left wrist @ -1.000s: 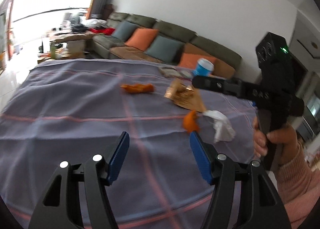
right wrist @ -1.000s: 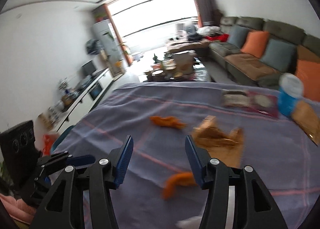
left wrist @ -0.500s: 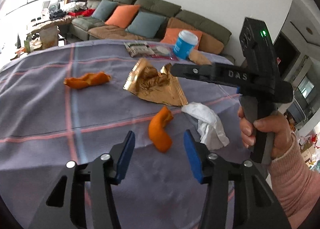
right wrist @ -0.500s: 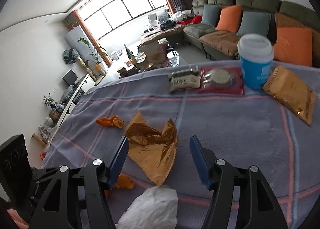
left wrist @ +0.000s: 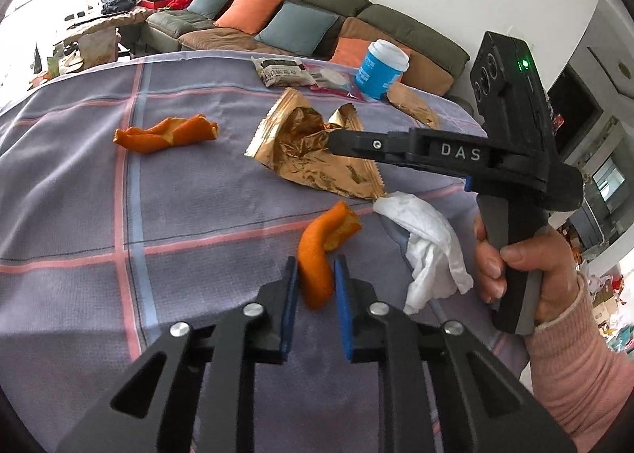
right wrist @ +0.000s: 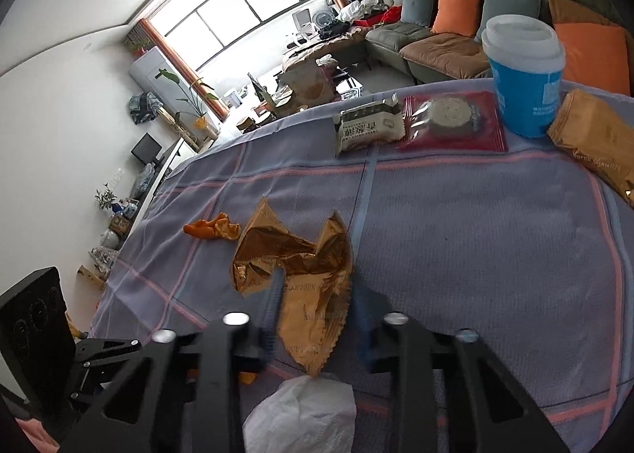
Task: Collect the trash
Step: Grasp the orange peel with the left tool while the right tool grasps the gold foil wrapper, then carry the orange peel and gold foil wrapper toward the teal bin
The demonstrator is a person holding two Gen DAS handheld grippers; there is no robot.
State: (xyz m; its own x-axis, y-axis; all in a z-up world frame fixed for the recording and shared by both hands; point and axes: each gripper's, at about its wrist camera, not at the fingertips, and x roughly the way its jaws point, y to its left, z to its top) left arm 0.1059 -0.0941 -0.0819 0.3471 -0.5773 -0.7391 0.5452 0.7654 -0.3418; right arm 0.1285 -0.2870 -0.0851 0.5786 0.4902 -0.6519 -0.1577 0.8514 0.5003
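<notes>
Since half a second ago the left gripper [left wrist: 313, 282] has dropped onto the near peel [left wrist: 317, 255] and its jaws have narrowed from wide apart to pinching that peel's lower end. The right gripper [right wrist: 317, 306] has come forward over the gold wrapper [right wrist: 305, 267], jaws spread on either side of it, not yet closed. The tissue [left wrist: 428, 239], touching the wrapper's corner, and the far peel [left wrist: 166, 134] lie untouched on the cloth [left wrist: 79, 215]. Judged from this, two pickups are starting and nothing is collected yet.
</notes>
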